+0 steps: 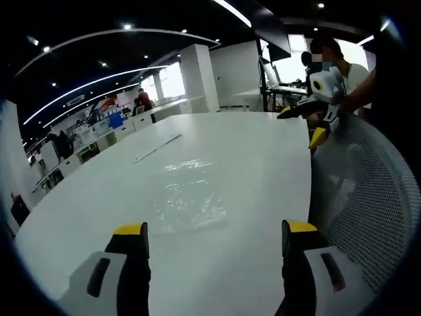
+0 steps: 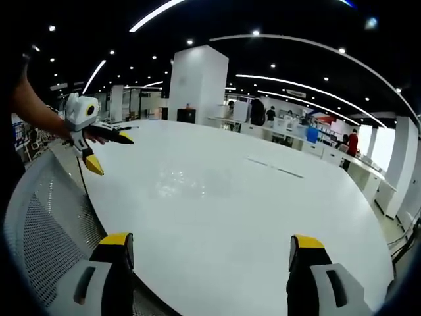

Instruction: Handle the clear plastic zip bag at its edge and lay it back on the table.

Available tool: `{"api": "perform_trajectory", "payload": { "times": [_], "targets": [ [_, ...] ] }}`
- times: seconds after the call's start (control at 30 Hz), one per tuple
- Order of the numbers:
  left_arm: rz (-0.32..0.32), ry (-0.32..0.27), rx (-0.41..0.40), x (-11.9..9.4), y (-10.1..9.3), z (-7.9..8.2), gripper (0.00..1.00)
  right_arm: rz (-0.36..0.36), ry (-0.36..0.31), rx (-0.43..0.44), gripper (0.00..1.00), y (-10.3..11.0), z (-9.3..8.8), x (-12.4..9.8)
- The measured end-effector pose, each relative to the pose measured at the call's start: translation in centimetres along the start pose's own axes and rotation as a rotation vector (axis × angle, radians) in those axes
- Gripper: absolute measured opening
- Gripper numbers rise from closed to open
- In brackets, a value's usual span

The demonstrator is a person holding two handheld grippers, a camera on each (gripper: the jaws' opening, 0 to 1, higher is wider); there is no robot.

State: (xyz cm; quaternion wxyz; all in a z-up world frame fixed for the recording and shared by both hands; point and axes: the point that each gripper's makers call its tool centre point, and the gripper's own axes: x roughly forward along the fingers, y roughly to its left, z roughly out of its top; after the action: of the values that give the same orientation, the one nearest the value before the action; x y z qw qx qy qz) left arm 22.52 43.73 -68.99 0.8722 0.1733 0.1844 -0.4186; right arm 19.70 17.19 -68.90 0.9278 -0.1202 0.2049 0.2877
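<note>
— Lower centre of the left gripper view: what is listed?
— Item one, the clear crinkled plastic zip bag (image 1: 187,197), lying flat on the broad white round table (image 1: 250,164), just beyond the yellow-tipped jaws of the left gripper (image 1: 214,230). Those jaws stand wide apart, released, holding nothing, and clear of the bag.
— And at upper right of that view?
— The right gripper (image 1: 314,125), white with yellow-tipped black jaws, held by a person above the table's edge; its jaws are spread, gripping nothing. Beside it, a grey mesh chair back (image 1: 368,197).
— The right gripper view?
— Bottom: the right gripper (image 2: 210,247), jaws parted over bare white table (image 2: 230,197). Upper left: the left gripper (image 2: 105,148), splayed open. A faint sheen at centre may be the bag (image 2: 174,176), though it is hard to tell. Lower left, the mesh chair (image 2: 52,224).
</note>
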Motion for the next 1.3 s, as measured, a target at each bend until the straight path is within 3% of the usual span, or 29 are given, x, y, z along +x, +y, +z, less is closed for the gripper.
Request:
{"api": "perform_trajectory", "payload": {
  "times": [0.23, 0.43, 0.67, 1.07, 1.3],
  "targets": [
    [-0.011, 0.018, 0.026, 0.5, -0.1, 0.8, 0.82, 0.005, 0.008, -0.004, 0.99, 0.2, 0.0, 0.0],
    [-0.047, 0.058, 0.074, 1.2, -0.4, 0.5, 0.79, 0.007, 0.016, -0.008, 0.98, 0.3, -0.1, 0.0],
    [-0.091, 0.081, 0.143, 1.9, -0.5, 0.6, 0.67, 0.009, 0.018, -0.015, 0.98, 0.3, -0.2, 0.0],
    [-0.138, 0.139, 0.227, 2.9, 0.9, -0.7, 0.64, 0.011, 0.023, -0.023, 0.97, 0.4, -0.3, 0.0],
    [-0.162, 0.17, 0.272, 3.6, 1.5, -1.3, 0.56, 0.015, 0.023, -0.029, 0.95, 0.5, -0.3, 0.0]
  ]
}}
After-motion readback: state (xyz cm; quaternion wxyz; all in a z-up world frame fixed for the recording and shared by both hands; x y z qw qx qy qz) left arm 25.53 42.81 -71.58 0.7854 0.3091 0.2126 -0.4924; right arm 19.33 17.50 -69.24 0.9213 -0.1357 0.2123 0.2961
